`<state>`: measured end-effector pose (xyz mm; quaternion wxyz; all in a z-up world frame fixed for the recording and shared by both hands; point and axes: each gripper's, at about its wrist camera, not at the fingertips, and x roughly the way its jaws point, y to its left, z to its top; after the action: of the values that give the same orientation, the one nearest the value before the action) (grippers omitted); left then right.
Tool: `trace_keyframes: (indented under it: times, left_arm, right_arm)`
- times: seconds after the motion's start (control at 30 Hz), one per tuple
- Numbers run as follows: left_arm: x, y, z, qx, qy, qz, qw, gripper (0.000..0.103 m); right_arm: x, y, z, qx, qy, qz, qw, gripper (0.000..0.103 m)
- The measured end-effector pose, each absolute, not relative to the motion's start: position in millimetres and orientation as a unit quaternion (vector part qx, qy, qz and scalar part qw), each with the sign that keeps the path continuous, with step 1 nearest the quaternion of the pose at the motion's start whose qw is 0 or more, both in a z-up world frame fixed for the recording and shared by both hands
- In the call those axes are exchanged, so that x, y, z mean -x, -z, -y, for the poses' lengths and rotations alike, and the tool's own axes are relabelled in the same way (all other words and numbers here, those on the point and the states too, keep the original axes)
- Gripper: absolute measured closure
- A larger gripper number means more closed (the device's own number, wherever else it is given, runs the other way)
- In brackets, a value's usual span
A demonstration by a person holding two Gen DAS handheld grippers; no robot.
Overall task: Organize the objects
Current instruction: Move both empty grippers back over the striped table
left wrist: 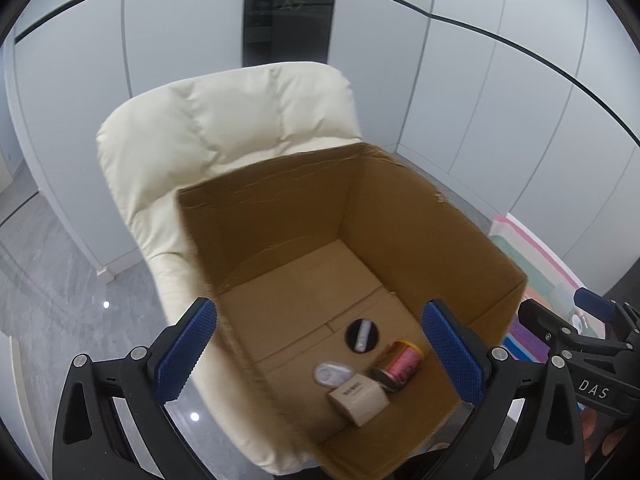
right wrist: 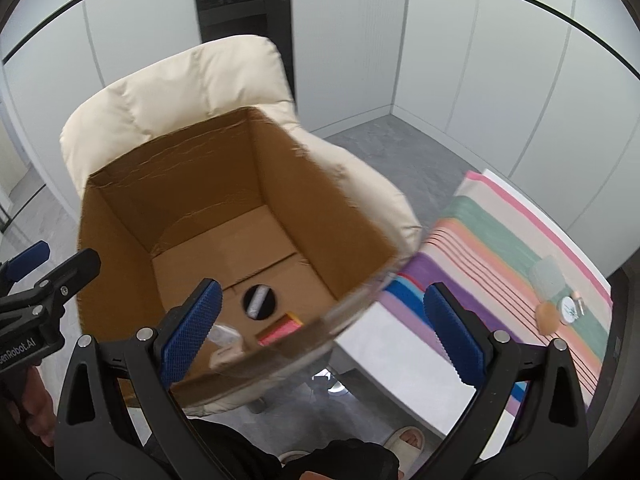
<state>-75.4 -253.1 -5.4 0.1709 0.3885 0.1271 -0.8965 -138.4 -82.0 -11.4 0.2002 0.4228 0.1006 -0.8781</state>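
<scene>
An open cardboard box (left wrist: 400, 208) (right wrist: 180, 184) stands on a cream chair. On its floor lie a black round lid (left wrist: 362, 335) (right wrist: 259, 301), a pink thread spool (left wrist: 401, 362) (right wrist: 280, 330), a small tan carton (left wrist: 359, 399) and a grey oval object (left wrist: 332, 374). My left gripper (left wrist: 320, 356) is open and empty above the box's near left side. My right gripper (right wrist: 320, 328) is open and empty over the box's near right corner. A small white round item (right wrist: 569, 309) and a tan round item (right wrist: 547, 316) lie on the striped cloth.
The cream padded chair (left wrist: 224, 120) (right wrist: 180, 84) holds the box. A table with a striped cloth (right wrist: 500, 248) (left wrist: 532, 268) stands to the right. White wall panels surround the grey floor (left wrist: 48, 280). A slippered foot (right wrist: 406, 438) shows below.
</scene>
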Motion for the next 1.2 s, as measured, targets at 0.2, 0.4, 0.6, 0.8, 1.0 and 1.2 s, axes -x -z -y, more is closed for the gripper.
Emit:
trace_keyframes:
  times: [0.2, 0.4, 0.6, 0.8, 1.0, 1.2]
  left_arm:
    - [90.2, 4.1, 223.0, -0.39, 0.903, -0.112, 0.144, 0.0]
    - [105.8, 3.9, 194.6, -0.391, 0.907, -0.101, 0.121, 0.0]
    - [121.0, 4.3, 164.1, -0.395, 0.91, -0.089, 0.096, 0.0]
    - [133.7, 4.2, 130.8, -0.397, 0.912, -0.076, 0.071, 0.0]
    - [145.6, 4.9, 98.0, -0.4, 0.913, -0.06, 0.045, 0.0]
    - [153.7, 3.6, 66.2, -0.396, 0.917, -0.048, 0.024, 0.0]
  right_arm:
    - [146.8, 9.1, 46.5, -0.424, 0.884, -0.086, 0.176, 0.001]
    - [150.7, 7.8, 16.9, -0.425, 0.888, -0.079, 0.155, 0.001]
    - [153.5, 5.3, -16.1, -0.423, 0.894, -0.065, 0.132, 0.001]
    - [155.7, 4.4, -54.3, -0.424, 0.898, -0.048, 0.106, 0.001]
    - [157.3, 5.5, -89.8, -0.426, 0.9, -0.035, 0.084, 0.001]
    - [157.1, 6.4, -127.1, -0.428, 0.902, -0.018, 0.06, 0.001]
